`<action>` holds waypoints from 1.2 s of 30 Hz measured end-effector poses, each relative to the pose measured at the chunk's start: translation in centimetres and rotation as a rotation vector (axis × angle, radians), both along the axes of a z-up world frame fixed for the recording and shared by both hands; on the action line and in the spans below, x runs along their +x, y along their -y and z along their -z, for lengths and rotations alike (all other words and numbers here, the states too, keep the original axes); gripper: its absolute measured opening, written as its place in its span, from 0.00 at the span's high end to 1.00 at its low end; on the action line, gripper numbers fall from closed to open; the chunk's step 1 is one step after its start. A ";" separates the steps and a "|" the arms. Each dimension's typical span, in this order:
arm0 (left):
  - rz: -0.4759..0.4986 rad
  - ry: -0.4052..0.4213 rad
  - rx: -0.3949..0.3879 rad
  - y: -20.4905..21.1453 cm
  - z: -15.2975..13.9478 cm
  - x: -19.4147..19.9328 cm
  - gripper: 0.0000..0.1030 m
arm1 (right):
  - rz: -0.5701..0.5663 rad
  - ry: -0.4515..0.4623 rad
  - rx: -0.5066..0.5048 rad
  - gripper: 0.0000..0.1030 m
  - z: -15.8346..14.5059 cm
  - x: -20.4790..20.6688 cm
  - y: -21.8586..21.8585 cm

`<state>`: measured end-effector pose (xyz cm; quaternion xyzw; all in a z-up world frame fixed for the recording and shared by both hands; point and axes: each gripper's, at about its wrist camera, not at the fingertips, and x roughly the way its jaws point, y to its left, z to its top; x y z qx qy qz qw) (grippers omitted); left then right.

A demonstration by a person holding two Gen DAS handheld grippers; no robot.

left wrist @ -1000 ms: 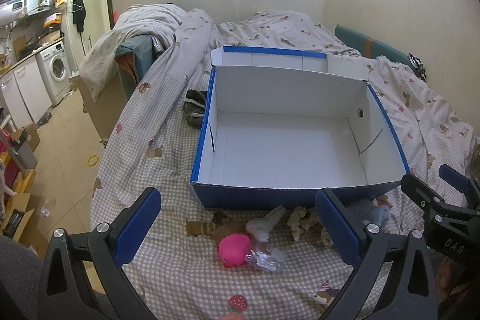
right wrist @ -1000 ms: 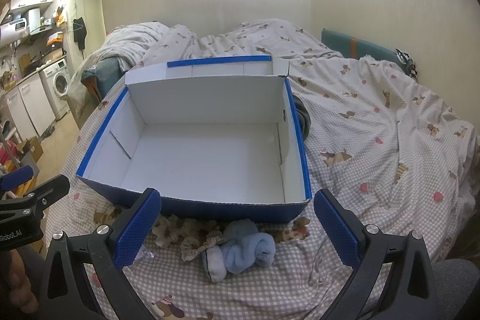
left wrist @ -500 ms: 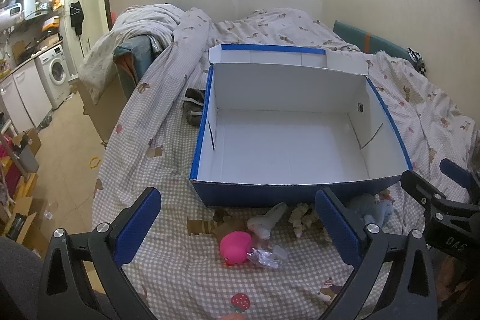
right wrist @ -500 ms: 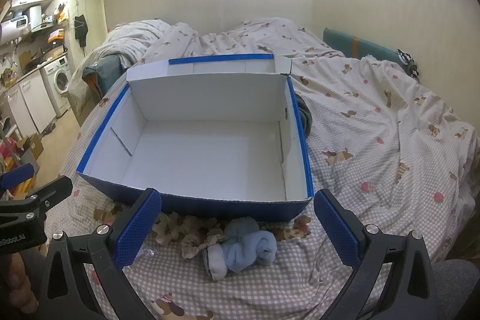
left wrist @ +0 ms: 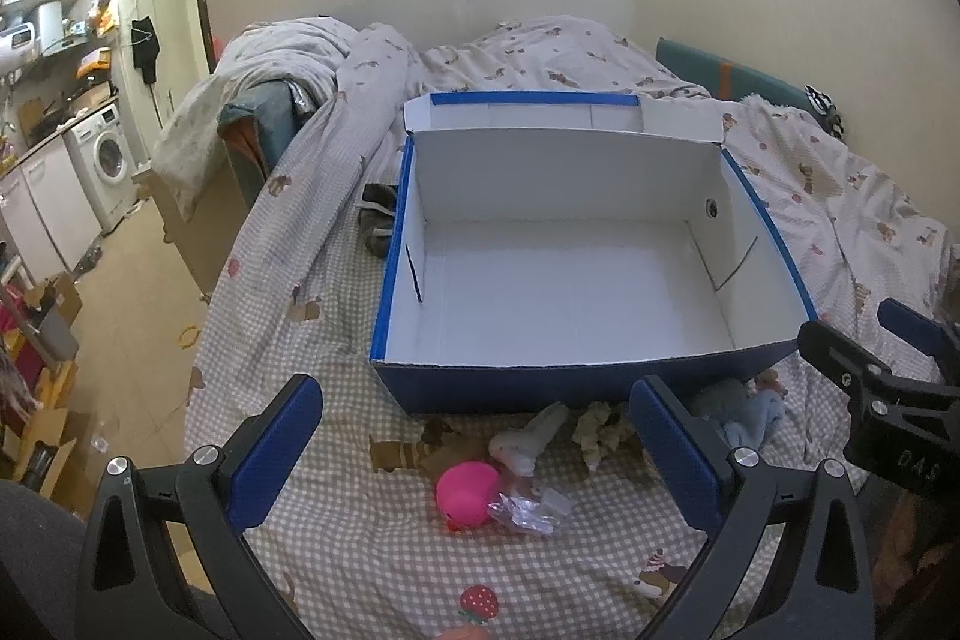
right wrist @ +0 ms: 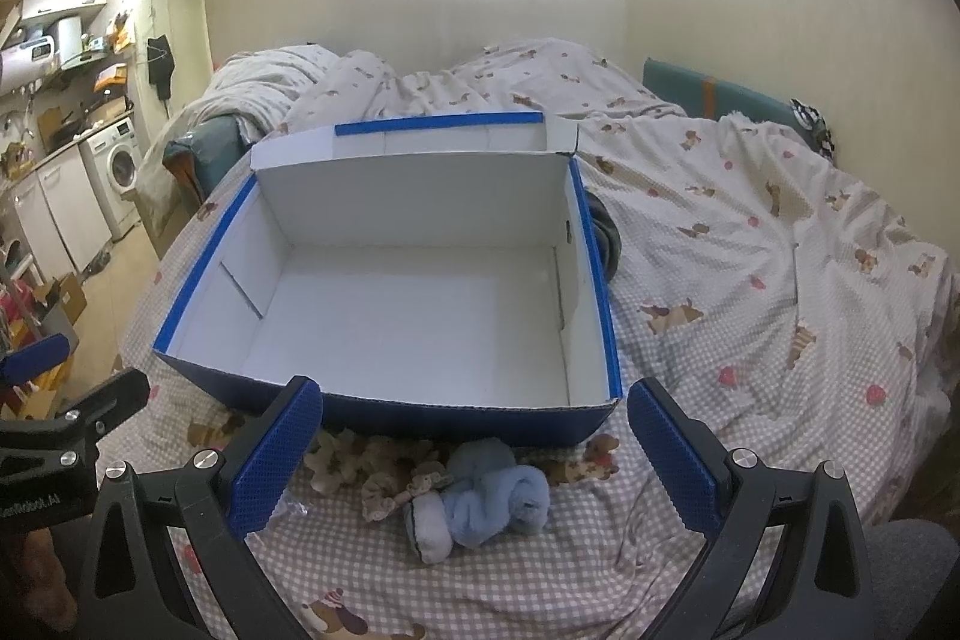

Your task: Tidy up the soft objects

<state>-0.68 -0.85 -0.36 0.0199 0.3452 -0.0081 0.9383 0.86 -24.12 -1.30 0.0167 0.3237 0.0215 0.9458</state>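
checkered bedspread [right wrist: 690, 358] holds the empty box [right wrist: 408, 316]; right gripper [right wrist: 474, 451], jaws wide, should straddle the blue sock roll [right wrist: 498, 496] squarely.

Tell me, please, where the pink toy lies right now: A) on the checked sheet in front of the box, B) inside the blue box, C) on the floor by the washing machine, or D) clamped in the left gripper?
A: the pink toy rests on the checked sheet in front of the blue box, whose white inside holds nothing, and the open left gripper is not touching it.
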 end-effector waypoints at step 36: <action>-0.113 -0.619 -0.077 -6.4 6.7 8.7 0.23 | -0.082 -0.368 0.121 0.00 4.3 6.1 2.9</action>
